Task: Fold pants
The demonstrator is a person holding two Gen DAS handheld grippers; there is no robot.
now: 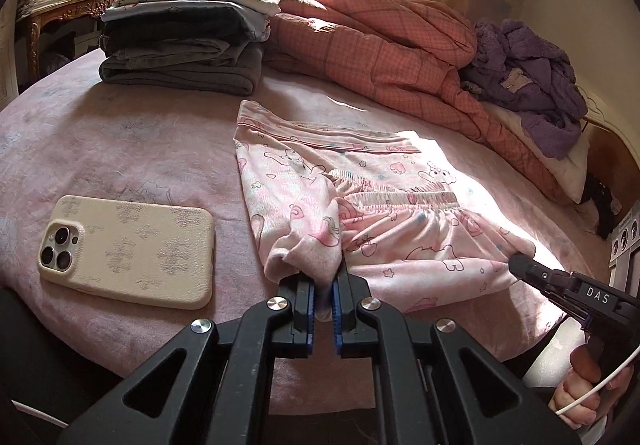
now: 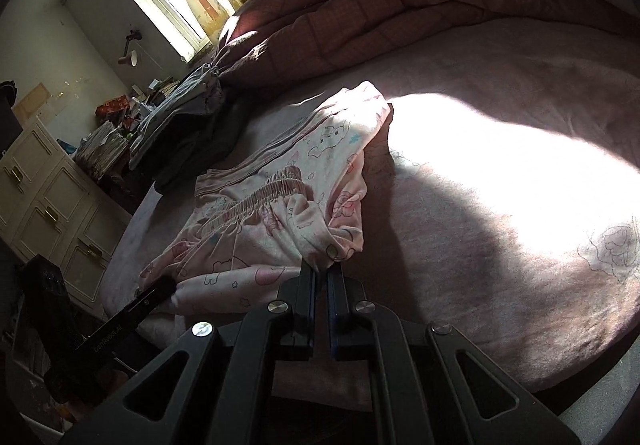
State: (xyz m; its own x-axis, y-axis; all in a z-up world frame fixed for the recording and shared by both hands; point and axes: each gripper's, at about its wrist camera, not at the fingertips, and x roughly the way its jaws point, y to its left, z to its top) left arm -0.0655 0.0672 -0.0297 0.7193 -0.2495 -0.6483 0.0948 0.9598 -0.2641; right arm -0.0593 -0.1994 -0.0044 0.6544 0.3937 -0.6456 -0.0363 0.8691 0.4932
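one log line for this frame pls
step: fold pants | left gripper: shut on pink pants | right gripper: shut on pants | phone: left of pants, apart

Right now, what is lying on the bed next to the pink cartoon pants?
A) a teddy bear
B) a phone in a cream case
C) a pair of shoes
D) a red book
B: the left wrist view shows a phone in a cream case, camera lenses up, lying on the pink bed sheet left of the pink pants.
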